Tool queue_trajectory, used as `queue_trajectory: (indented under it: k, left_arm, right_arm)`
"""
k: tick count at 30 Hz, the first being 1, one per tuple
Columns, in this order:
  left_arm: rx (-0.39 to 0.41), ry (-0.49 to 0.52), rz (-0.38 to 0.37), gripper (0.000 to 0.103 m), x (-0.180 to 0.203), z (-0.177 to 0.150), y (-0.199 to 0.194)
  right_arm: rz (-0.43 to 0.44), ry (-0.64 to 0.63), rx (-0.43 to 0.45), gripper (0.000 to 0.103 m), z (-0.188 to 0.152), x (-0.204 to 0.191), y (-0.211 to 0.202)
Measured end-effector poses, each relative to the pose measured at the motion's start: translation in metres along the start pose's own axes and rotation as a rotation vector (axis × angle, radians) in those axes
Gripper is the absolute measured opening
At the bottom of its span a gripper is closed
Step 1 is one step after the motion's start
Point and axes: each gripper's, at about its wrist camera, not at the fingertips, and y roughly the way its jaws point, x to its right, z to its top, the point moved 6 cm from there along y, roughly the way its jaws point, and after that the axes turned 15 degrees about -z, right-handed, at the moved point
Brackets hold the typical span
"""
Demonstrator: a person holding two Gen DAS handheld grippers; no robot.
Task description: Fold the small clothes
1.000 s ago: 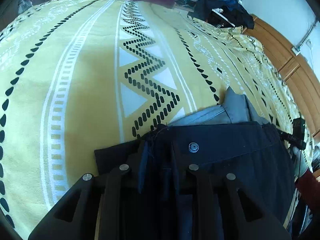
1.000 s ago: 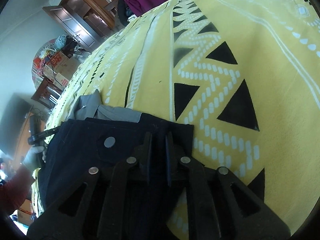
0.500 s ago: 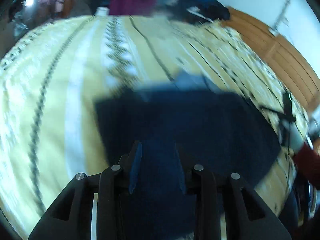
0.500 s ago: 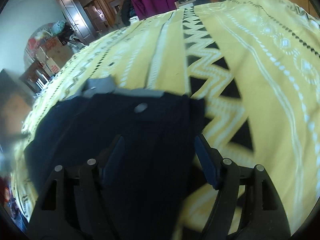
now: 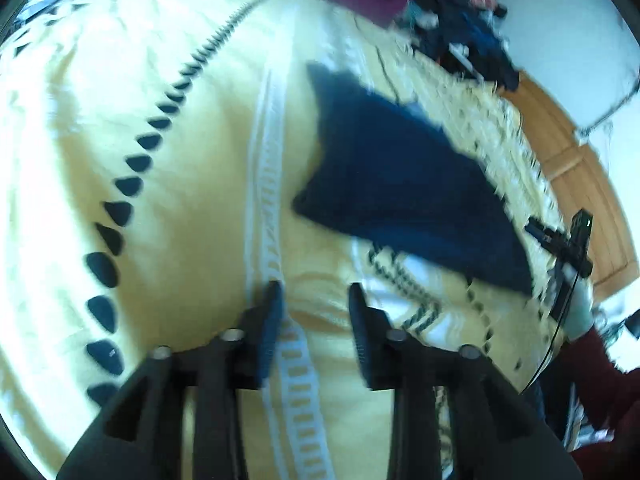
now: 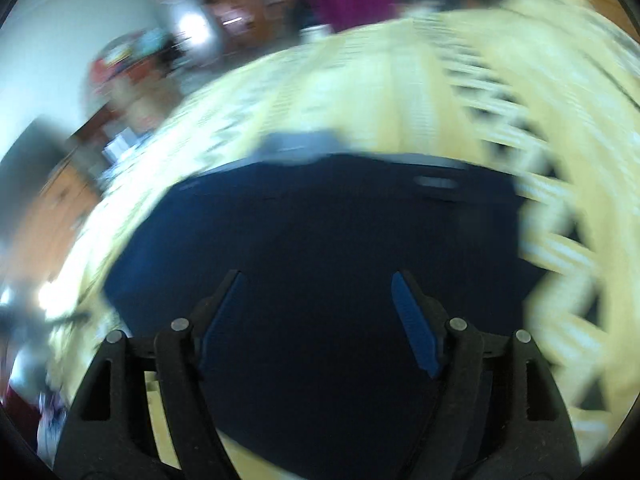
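Dark blue shorts (image 5: pixel 404 184) lie flat on the yellow bedspread (image 5: pixel 180 168), beyond the left tool (image 5: pixel 314 300), which is spread and empty. Right tool (image 6: pixel 318 300), also spread, hovers over them. One fold looks finished; next comes a new grip on an edge.

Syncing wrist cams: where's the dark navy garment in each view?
Left wrist: dark navy garment lies upper right of centre, beyond the open left gripper.
Right wrist: it fills the centre, behind the open right gripper.
Shared landmark: yellow patterned bedspread under it.
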Motion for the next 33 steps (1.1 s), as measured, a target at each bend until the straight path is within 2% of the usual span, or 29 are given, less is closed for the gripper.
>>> queue_trajectory:
  k: [4, 6, 8, 10, 13, 15, 17, 21, 25, 30, 31, 32, 33]
  left_arm:
    - [0.087, -0.001, -0.129, 0.048, 0.002, 0.02, -0.008]
    - [0.081, 0.031, -0.15, 0.049, -0.003, 0.034, 0.001]
    - [0.029, 0.067, -0.154, 0.05, -0.011, 0.051, 0.019]
    - [-0.012, 0.096, -0.114, 0.05, -0.019, 0.06, 0.033]
    - [-0.081, 0.115, -0.101, 0.049, -0.023, 0.068, 0.057]
    - [-0.1, 0.132, -0.132, 0.048, -0.018, 0.067, 0.062]
    - [-0.086, 0.159, -0.166, 0.04, -0.011, 0.065, 0.057]
    - [-0.07, 0.194, -0.218, 0.039, 0.001, 0.062, 0.052]
    - [-0.101, 0.186, -0.231, 0.039, 0.004, 0.062, 0.061]
    - [-0.137, 0.13, -0.262, 0.038, 0.002, 0.069, 0.073]
    - [-0.147, 0.145, -0.271, 0.03, 0.007, 0.068, 0.073]
    - [-0.157, 0.16, -0.304, 0.009, 0.015, 0.065, 0.072]
    - [-0.169, 0.167, -0.333, 0.008, 0.023, 0.061, 0.07]
  right_arm:
    - [0.162, -0.185, -0.037, 0.075, -0.008, -0.097, 0.024]
    - [0.204, -0.236, -0.067, 0.075, -0.019, -0.131, 0.041]
    - [0.228, -0.247, -0.098, 0.075, -0.028, -0.148, 0.057]
    - [0.224, -0.232, -0.121, 0.076, -0.038, -0.152, 0.069]
    - [0.239, -0.189, -0.129, 0.076, -0.046, -0.147, 0.075]
    - [0.248, -0.18, -0.129, 0.076, -0.046, -0.146, 0.074]
    - [0.242, -0.191, -0.129, 0.076, -0.049, -0.15, 0.071]
    - [0.238, -0.198, -0.122, 0.079, -0.051, -0.151, 0.074]
    - [0.241, -0.206, -0.107, 0.084, -0.052, -0.153, 0.073]
    - [0.254, -0.216, -0.109, 0.086, -0.051, -0.153, 0.074]
    - [0.254, -0.215, -0.112, 0.086, -0.051, -0.153, 0.073]
    - [0.252, -0.213, -0.118, 0.086, -0.05, -0.152, 0.072]
    - [0.253, -0.213, -0.119, 0.086, -0.05, -0.151, 0.07]
